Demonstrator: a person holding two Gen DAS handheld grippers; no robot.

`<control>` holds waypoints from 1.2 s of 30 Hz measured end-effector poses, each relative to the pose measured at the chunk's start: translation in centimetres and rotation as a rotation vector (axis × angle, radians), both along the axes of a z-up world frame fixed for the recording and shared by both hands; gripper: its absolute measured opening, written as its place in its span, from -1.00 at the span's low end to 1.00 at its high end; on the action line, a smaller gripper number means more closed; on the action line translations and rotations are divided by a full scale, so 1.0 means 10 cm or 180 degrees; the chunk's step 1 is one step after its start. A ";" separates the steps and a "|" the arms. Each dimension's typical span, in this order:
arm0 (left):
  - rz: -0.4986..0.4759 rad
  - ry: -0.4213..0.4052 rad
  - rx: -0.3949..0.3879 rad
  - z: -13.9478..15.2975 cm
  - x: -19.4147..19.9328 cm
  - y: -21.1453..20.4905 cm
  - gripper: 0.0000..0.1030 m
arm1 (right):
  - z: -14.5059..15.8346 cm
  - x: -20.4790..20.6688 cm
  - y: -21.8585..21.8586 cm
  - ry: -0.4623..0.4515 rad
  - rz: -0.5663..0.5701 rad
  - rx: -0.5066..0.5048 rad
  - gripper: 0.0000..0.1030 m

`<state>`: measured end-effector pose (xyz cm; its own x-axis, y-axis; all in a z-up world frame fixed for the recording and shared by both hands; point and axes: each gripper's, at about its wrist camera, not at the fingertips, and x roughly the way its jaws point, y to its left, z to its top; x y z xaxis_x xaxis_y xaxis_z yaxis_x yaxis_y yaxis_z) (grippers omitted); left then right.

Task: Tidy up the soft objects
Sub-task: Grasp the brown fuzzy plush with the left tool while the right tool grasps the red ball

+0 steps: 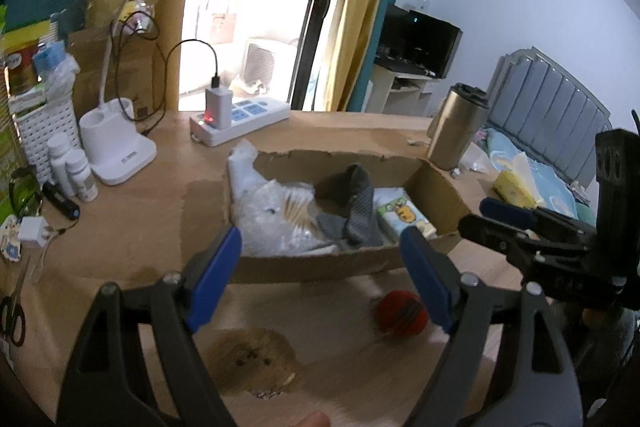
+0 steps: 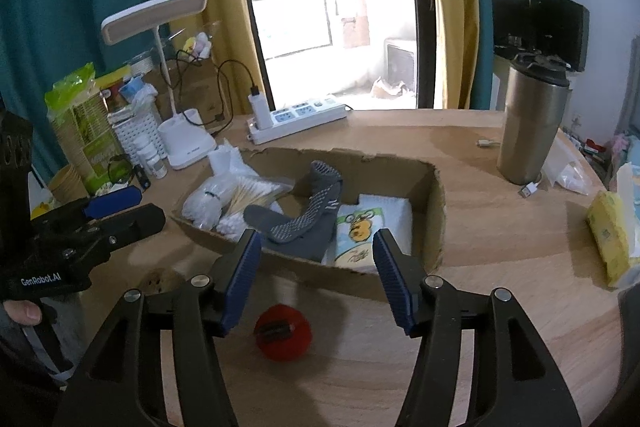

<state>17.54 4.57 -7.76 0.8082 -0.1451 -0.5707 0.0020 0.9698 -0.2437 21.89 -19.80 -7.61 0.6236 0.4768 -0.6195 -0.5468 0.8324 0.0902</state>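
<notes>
A shallow cardboard box (image 1: 320,265) (image 2: 434,211) sits mid-table. It holds a grey sock (image 1: 358,215) (image 2: 308,219), a plastic bag of cotton swabs (image 1: 276,215) (image 2: 228,199) and a tissue pack with a cartoon print (image 1: 406,217) (image 2: 358,231). A red soft ball (image 1: 402,313) (image 2: 283,333) lies on the table in front of the box. My left gripper (image 1: 320,267) is open and empty, above the box's near wall. My right gripper (image 2: 316,275) is open and empty, above the ball and the near wall. Each gripper shows in the other's view (image 1: 508,223) (image 2: 116,211).
A white desk lamp (image 1: 120,147) (image 2: 188,143), power strip (image 1: 244,119) (image 2: 300,119), pill bottles (image 1: 74,167) and a white basket (image 1: 44,131) stand at back left. A steel tumbler (image 1: 456,127) (image 2: 528,119) and a yellow tissue pack (image 2: 608,235) are at right. Scissors (image 1: 12,315) lie left.
</notes>
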 end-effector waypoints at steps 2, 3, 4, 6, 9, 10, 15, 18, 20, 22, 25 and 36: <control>0.0013 0.0009 0.0001 -0.03 -0.04 0.02 0.61 | -0.03 -0.03 0.03 0.0023 0.0012 -0.0012 0.19; 0.0019 0.0016 0.0000 -0.04 -0.06 0.03 0.61 | -0.05 -0.05 0.04 0.0033 0.0019 -0.0013 0.19; 0.0025 0.0024 -0.0003 -0.06 -0.08 0.04 0.61 | -0.06 -0.06 0.05 0.0040 0.0024 -0.0014 0.19; 0.0034 0.0035 -0.0003 -0.08 -0.11 0.05 0.61 | -0.10 -0.09 0.06 0.0061 0.0030 -0.0014 0.19; 0.0051 0.0060 -0.0007 -0.14 -0.16 0.08 0.61 | -0.16 -0.12 0.08 0.0094 0.0044 -0.0028 0.19; 0.0059 0.0075 -0.0012 -0.16 -0.17 0.09 0.61 | -0.18 -0.13 0.08 0.0108 0.0049 -0.0034 0.19; 0.0099 0.0170 -0.0021 -0.29 -0.21 0.12 0.61 | -0.27 -0.17 0.08 0.0168 0.0057 -0.0060 0.19; 0.0127 0.0227 -0.0024 -0.37 -0.23 0.14 0.61 | -0.32 -0.18 0.09 0.0199 0.0062 -0.0065 0.19; 0.0138 0.0263 -0.0011 -0.42 -0.25 0.15 0.61 | -0.36 -0.18 0.09 0.0225 0.0071 -0.0060 0.19; 0.0152 0.0314 -0.0001 -0.48 -0.25 0.15 0.61 | -0.42 -0.19 0.10 0.0259 0.0085 -0.0064 0.19; 0.0172 0.0403 -0.0003 -0.58 -0.26 0.17 0.61 | -0.49 -0.19 0.12 0.0311 0.0107 -0.0082 0.19; 0.0232 0.0616 0.0011 -0.82 -0.19 0.22 0.61 | -0.69 -0.11 0.19 0.0466 0.0157 -0.0139 0.19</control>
<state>15.61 6.73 -16.00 0.6917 -0.0881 -0.7168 -0.1147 0.9665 -0.2295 20.84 -17.87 -14.47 0.5015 0.4751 -0.7230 -0.5707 0.8098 0.1363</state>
